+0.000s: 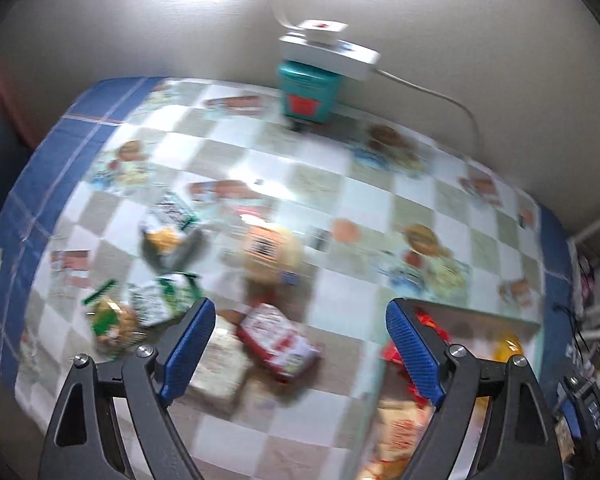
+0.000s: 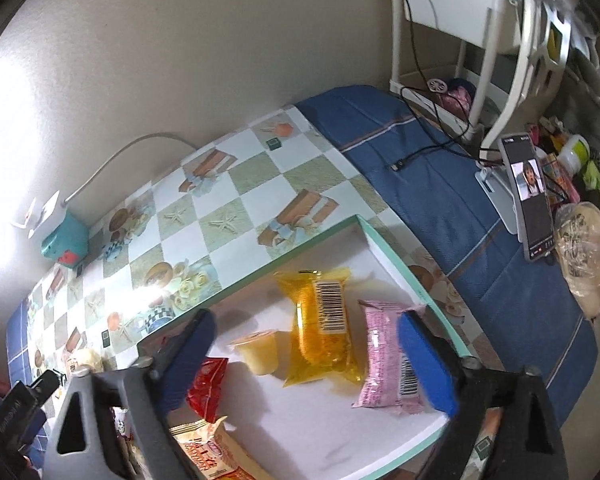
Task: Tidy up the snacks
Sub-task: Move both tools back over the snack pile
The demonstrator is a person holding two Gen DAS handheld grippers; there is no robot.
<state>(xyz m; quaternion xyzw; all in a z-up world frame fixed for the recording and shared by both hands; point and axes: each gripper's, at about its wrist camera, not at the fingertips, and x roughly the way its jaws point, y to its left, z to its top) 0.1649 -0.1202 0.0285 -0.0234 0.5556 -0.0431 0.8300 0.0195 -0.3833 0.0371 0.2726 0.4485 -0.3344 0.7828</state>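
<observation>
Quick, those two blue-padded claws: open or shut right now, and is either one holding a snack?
Left gripper: open, nothing between its blue pads.
Right gripper: open wide, holding nothing; it hangs over the white tray.

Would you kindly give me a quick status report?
Both grippers open, empty. Pink wrapper and yellow pack lie in the box. Nothing blocking.

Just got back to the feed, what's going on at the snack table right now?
Snacks are being sorted into a white box on the checked table. Both grippers are open and empty. The right gripper hangs over the box, which holds a yellow packet, a pink packet, a jelly cup and a red packet. The left gripper is above loose packets, including a red-and-white packet, not yet boxed.
</observation>
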